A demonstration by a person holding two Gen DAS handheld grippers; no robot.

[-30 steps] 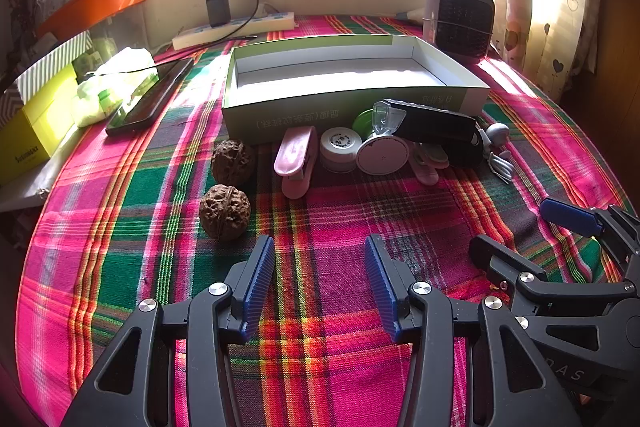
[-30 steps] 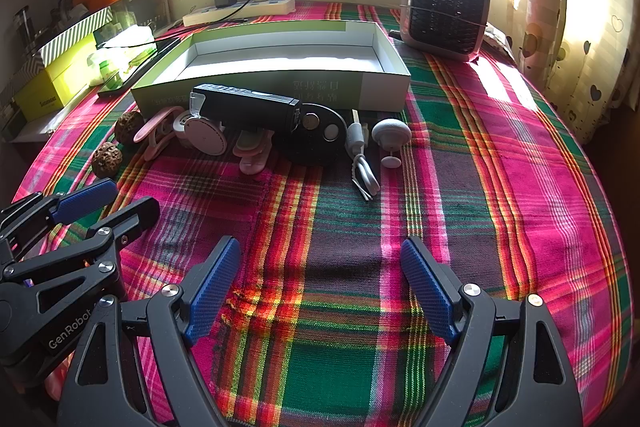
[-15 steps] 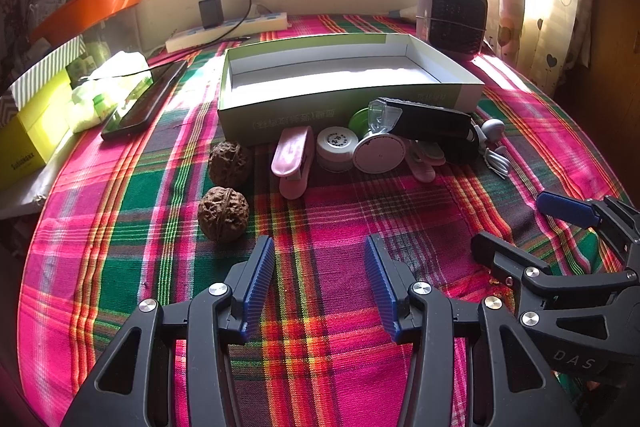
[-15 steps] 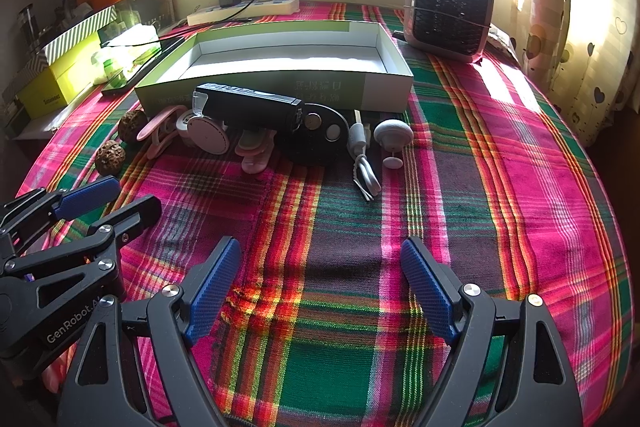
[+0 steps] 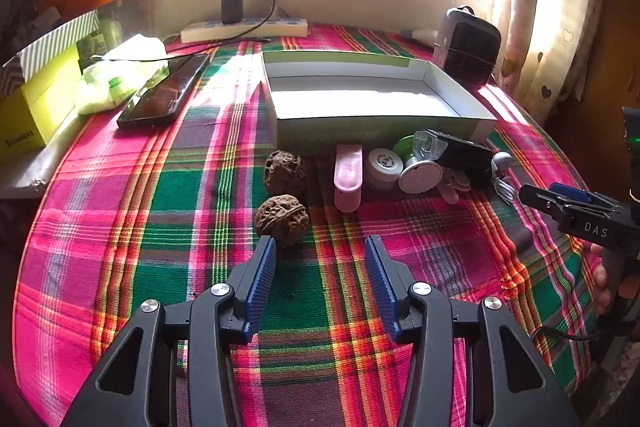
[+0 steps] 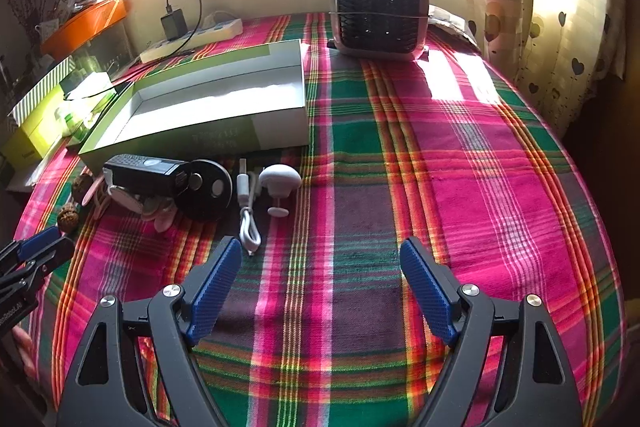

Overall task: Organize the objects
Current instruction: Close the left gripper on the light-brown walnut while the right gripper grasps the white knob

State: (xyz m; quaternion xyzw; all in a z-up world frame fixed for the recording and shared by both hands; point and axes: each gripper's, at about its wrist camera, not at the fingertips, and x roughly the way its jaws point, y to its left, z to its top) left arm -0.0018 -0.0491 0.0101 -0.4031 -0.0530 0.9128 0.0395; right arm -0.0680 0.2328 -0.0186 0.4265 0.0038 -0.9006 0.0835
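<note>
- Walnut (image 5: 283, 214), the nearer of two, lies on the plaid tablecloth (image 5: 180, 195) just ahead of the left gripper (image 5: 320, 257), jaws apart, its left fingertip just beside the shell
- Second walnut (image 5: 282, 168) sits just beyond, beside a pink clip (image 5: 348, 175) and a round white case (image 5: 385, 163)
- Right gripper (image 6: 320, 259) hangs with jaws wide, holding nothing, a white cable (image 6: 248, 215) near its left finger
- Black flashlight (image 6: 144, 174) and white knob (image 6: 279, 180) lie before the open box (image 6: 256, 131)
</note>
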